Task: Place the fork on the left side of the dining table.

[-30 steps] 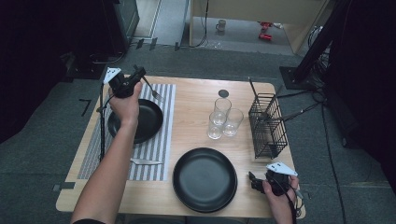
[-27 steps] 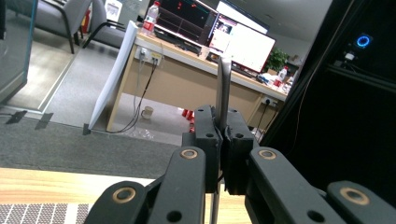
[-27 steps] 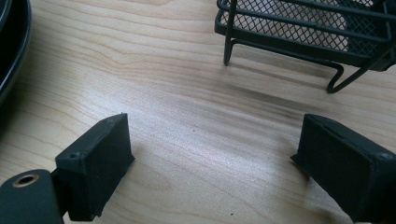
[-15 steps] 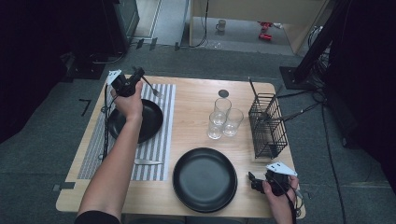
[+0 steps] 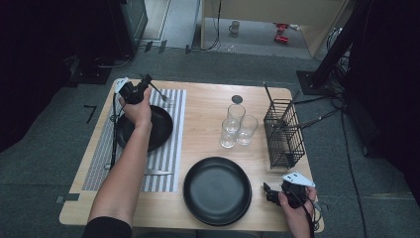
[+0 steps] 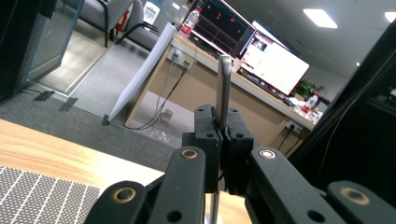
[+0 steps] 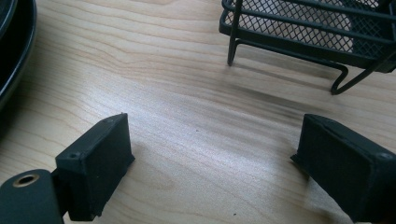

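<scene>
Firmly, left gripper jaws clamp flat steel utensil handle.

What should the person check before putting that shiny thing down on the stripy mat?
1. Left gripper shut tight on the metal utensil: ok.
2. Which kind of utensil it is: cannot tell, its working end is blurred.
3. Bare mat beside the small black plate on the striped placemat: ok.
4. Knife already lying on the placemat's near end: ok.
5. Right gripper open, nothing between its jaws, low over the table: ok.
6. Glasses apart from the left hand: ok.
</scene>
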`<state>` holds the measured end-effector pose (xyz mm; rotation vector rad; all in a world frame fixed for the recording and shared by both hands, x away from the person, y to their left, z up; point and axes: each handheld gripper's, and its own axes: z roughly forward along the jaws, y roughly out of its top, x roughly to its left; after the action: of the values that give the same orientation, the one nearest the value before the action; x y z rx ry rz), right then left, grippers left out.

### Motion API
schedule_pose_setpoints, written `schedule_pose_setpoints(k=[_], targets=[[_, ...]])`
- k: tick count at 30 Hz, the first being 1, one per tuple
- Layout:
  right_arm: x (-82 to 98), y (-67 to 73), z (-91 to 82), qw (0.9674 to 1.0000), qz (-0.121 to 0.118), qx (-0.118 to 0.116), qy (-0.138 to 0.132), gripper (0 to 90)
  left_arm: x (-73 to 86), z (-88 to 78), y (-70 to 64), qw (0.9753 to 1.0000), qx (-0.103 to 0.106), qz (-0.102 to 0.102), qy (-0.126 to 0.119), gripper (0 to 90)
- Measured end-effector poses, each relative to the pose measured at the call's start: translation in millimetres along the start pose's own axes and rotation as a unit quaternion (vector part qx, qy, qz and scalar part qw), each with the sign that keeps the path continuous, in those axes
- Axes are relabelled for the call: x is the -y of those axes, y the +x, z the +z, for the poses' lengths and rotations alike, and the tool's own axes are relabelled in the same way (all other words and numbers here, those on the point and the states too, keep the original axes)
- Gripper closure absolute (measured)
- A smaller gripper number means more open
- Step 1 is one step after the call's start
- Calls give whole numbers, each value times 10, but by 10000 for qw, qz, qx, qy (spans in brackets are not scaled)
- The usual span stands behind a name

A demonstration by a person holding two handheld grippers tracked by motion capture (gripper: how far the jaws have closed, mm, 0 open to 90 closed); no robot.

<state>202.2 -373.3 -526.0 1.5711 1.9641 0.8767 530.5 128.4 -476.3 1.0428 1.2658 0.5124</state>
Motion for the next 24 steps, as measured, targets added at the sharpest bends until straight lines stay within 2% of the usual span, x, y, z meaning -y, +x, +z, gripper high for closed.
schedule_pose_setpoints(k=[2, 5, 12, 16, 24], targets=[[0, 0, 0, 10000, -9, -5, 2, 102, 29, -10, 33, 9997, 42, 204, 155, 884], [0, 0, -1, 10000, -12, -8, 3, 102, 24, -35, 53, 9996, 85, 217, 186, 883], [0, 0, -1, 10000, -15, -10, 3, 102, -9, -110, 139, 9991, 107, -1, 404, 883], [0, 1, -1, 10000, -17, -13, 4, 102, -9, -136, 150, 9990, 134, -93, 411, 885], [0, 1, -1, 10000, -25, -19, 2, 102, -8, -97, 124, 9992, 137, -35, 362, 886]])
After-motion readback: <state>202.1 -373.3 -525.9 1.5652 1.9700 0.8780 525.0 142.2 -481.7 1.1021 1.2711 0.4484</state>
